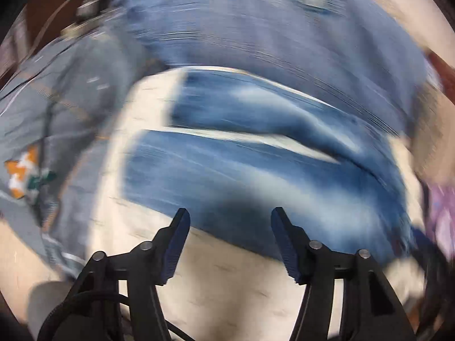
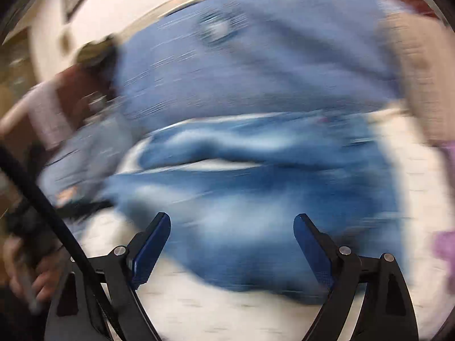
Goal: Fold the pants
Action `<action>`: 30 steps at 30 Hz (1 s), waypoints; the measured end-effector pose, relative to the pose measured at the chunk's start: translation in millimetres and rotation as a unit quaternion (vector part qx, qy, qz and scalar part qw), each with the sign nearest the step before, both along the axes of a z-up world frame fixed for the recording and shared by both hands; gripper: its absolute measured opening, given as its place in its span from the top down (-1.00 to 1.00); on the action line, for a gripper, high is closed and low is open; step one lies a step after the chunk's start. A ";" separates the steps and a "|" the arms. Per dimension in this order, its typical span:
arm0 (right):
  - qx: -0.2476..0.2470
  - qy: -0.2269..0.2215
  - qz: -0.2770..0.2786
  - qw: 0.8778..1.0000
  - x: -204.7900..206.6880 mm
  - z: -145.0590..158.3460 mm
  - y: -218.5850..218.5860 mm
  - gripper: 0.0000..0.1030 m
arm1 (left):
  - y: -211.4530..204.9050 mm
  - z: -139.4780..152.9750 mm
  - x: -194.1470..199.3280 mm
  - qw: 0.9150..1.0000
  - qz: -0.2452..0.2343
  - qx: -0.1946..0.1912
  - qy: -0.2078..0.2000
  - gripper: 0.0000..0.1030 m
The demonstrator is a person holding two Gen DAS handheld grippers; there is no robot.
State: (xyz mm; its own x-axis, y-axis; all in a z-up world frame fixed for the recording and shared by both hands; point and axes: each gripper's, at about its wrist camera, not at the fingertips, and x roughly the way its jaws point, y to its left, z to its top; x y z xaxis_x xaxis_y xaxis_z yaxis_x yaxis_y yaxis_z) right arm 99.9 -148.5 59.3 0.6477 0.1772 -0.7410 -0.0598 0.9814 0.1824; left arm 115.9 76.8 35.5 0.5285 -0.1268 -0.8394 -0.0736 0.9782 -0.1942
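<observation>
Pale tabletop (image 1: 221, 292) under blue jeans (image 1: 256, 153), legs doubled. Left gripper (image 1: 230, 213) and right gripper (image 2: 231, 218) spread, empty, near jeans' edge. Fold laid; next, regrip for second fold.

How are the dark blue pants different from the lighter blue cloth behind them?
The dark blue denim pants are a deeper blue with pale faded streaks; the lighter blue cloth is paler and more even. The pants lie nearer the tools, with two legs side by side; the cloth lies farther back and has a pale patch. Both rest on the whitish table, and both look blurred.
</observation>
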 end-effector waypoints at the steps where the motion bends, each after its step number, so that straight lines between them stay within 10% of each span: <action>1: 0.013 0.008 0.028 1.000 10.0 -8.5 9.9 -0.73 | 13.6 -4.4 13.2 0.999 0.027 0.004 0.021 -0.18; 6: -0.026 0.058 0.112 0.992 33.6 -57.6 84.0 -0.70 | 35.5 -40.9 27.6 0.996 0.035 -0.041 0.068 -0.18; 13: -0.127 0.103 0.102 0.981 46.1 -123.2 111.7 0.01 | 49.1 -75.4 54.8 0.985 0.060 -0.108 0.116 -0.19; 17: -0.129 0.095 0.102 0.982 41.1 -115.3 115.3 0.73 | 57.3 -80.4 58.0 0.987 0.088 -0.099 0.089 0.70; 21: -0.099 0.088 0.097 0.987 34.5 -100.9 109.2 0.86 | 68.1 -60.9 25.2 0.984 0.093 -0.143 0.047 0.86; 25: -0.053 0.085 0.102 0.990 15.7 -81.6 96.7 0.90 | 68.0 -47.1 -14.0 0.991 0.094 -0.096 0.013 0.85; 30: -0.054 0.145 0.108 0.982 15.2 -123.5 96.7 0.97 | 51.2 -75.1 -4.6 0.993 0.090 -0.011 0.075 0.78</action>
